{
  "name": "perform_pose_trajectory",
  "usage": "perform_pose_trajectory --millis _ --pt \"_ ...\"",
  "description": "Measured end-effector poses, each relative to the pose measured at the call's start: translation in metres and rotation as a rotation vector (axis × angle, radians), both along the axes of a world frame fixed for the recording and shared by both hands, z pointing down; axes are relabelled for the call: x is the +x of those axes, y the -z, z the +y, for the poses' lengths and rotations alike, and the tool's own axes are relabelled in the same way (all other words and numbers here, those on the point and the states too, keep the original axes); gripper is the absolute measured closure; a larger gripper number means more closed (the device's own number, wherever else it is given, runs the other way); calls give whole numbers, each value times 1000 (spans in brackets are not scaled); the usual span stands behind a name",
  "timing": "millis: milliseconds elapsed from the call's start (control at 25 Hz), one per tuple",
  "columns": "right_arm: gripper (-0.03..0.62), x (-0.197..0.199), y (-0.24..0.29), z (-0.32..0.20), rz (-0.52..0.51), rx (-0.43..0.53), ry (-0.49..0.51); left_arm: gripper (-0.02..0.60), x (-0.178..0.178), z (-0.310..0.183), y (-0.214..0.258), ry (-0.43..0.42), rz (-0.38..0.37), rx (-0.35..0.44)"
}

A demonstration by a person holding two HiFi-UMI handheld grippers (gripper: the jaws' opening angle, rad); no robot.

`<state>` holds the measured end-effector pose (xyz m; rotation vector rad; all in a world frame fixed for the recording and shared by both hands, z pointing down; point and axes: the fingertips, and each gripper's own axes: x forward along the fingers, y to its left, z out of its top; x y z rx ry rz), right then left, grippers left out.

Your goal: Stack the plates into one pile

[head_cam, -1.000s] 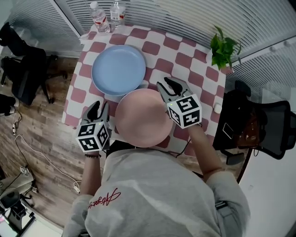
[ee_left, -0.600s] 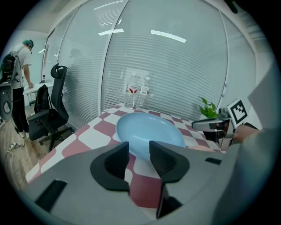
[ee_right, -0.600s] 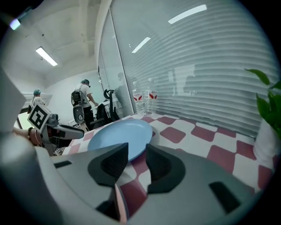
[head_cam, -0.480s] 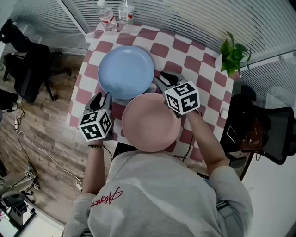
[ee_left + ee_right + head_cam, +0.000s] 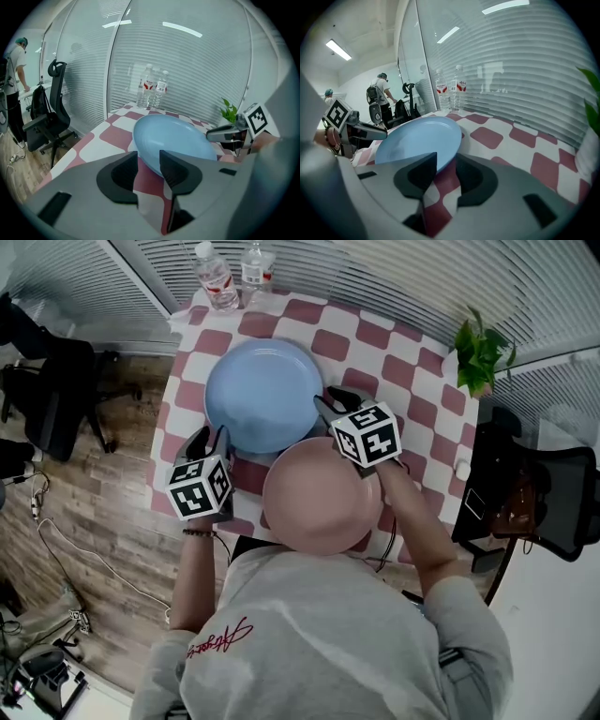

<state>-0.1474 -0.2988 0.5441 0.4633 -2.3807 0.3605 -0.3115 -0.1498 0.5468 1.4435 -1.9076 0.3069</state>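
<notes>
Blue and round, the blue plate (image 5: 265,395) lies flat on the red-and-white checked bench (image 5: 394,362) in the head view. A pink plate (image 5: 322,493) sits nearer the person, just beside the blue one's near edge. The left gripper (image 5: 208,437) points at the blue plate's left rim and the right gripper (image 5: 334,401) at its right rim. Two water bottles (image 5: 230,268) stand at the bench's far end and a potted plant (image 5: 483,352) at a far corner.

In the left gripper view its jaws stand apart. The blue plate's rim is just at the mouth of the gap, with no pad pressing on it.

In the right gripper view the jaws are likewise parted. The opposite rim lies at their tips, ungripped.
</notes>
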Motion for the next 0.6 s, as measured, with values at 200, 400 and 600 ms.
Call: perform_pose_trajectory --millis 200,400,600 --pt "477 -3 -9 -4 24 -8 -27 434 -5 -7 -7 -22 12 -15" --pt "477 -5 -13 -6 4 -68 -56 434 -6 -8 -14 -29 30 -30" --pt "477 -6 -19 -6 -37 -178 -64 434 -4 -11 -18 -29 29 -31"
